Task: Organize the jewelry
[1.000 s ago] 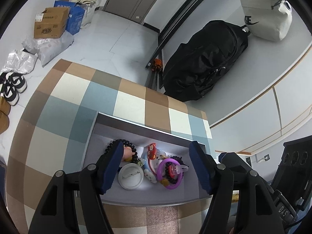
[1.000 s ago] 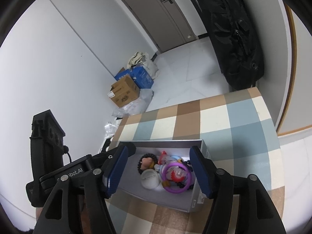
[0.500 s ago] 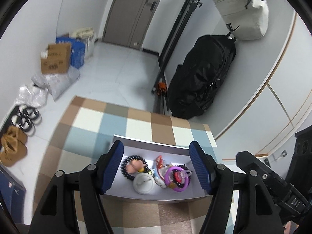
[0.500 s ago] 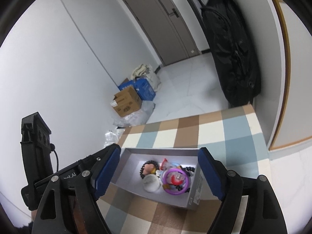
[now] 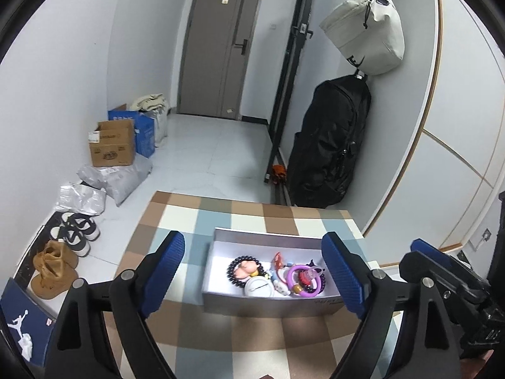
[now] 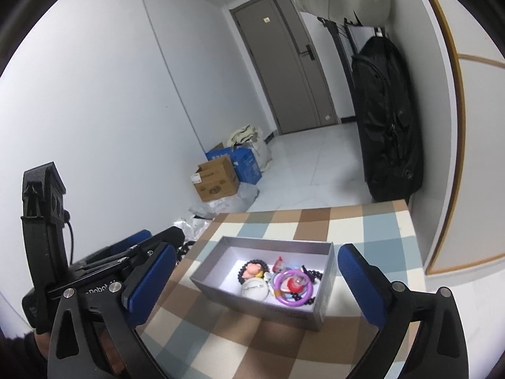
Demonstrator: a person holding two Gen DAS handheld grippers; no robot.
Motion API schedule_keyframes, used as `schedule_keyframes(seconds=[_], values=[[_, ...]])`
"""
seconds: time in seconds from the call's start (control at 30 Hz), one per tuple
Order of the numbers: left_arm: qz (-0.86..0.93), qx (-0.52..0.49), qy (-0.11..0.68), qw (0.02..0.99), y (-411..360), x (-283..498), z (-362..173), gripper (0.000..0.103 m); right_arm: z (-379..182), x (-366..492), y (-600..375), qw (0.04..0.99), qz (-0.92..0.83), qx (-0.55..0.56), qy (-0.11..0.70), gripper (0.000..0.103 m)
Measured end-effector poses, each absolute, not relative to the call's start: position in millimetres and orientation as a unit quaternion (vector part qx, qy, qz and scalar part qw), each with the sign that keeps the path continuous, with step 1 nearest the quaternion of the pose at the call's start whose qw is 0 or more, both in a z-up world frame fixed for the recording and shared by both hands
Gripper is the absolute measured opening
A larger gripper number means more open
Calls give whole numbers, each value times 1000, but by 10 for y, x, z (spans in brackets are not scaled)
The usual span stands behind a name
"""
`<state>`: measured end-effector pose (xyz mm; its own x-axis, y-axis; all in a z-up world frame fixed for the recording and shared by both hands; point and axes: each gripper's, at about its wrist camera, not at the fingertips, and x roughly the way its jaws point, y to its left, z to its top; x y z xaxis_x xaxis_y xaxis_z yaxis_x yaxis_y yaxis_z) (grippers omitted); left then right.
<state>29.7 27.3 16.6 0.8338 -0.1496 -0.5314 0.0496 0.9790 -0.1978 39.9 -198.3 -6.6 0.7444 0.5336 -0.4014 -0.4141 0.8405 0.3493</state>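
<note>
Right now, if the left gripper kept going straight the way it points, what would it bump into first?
Probably the grey box on the checked table. The left gripper is opening with nothing between its fingers, aimed down at the box's near wall or the jewelry inside. Depth is hard to judge.

Each gripper had black, triangular cut-out finger arms tipped with textured blue pads (image 5: 164, 271), joined by silver screws. In the right wrist view the left gripper (image 6: 139, 252) showed a black body with partial white lettering, a boxy black mount on top and a thin black cable. A dark sleeve (image 6: 19, 357) covered the wrist beneath it.
</note>
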Motion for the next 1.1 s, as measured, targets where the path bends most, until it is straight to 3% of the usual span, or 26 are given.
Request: schedule_keyframes(seconds=[1.1], values=[[-35, -49, 280, 958, 163, 31, 6, 86, -246, 76, -2027, 934, 236, 87, 255, 103]])
